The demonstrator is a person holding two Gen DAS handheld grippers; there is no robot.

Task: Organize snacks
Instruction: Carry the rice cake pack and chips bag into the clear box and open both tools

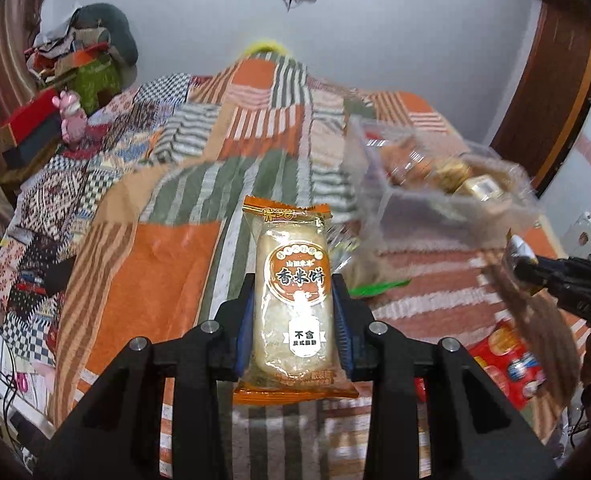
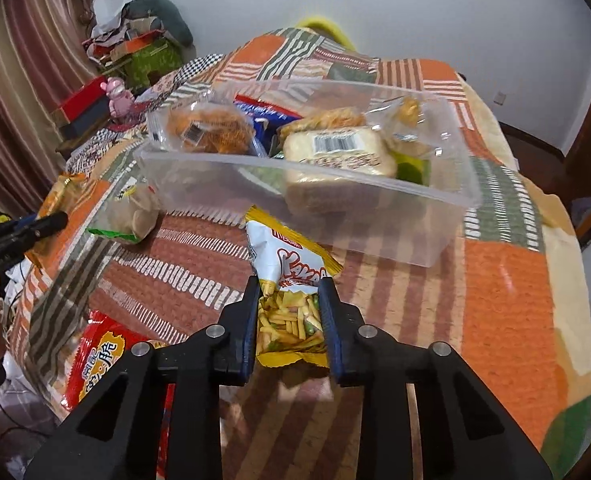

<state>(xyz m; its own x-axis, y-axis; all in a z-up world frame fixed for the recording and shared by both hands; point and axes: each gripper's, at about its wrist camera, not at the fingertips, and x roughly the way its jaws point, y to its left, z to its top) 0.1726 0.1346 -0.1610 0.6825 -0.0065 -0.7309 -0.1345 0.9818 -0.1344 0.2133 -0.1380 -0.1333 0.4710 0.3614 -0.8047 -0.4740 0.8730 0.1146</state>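
Observation:
My left gripper [image 1: 293,286] is shut on an orange-edged rice cracker packet [image 1: 293,300] and holds it above the patchwork bed. My right gripper [image 2: 289,286] is shut on a yellow-and-white snack stick bag [image 2: 289,276] just in front of the clear plastic bin [image 2: 447,196]. The bin holds several wrapped snacks, among them a bread pack [image 2: 335,160]. In the left wrist view the bin [image 1: 379,196] is blurred at the right, and the right gripper [image 1: 527,266] shows at the right edge with its bag.
A green-edged snack packet [image 2: 129,216] lies left of the bin. A red snack bag [image 2: 95,364] lies at the bed's near left. The left gripper [image 2: 51,222] shows at the left edge. Boxes and a pink toy [image 2: 117,96] sit beyond the bed's left side.

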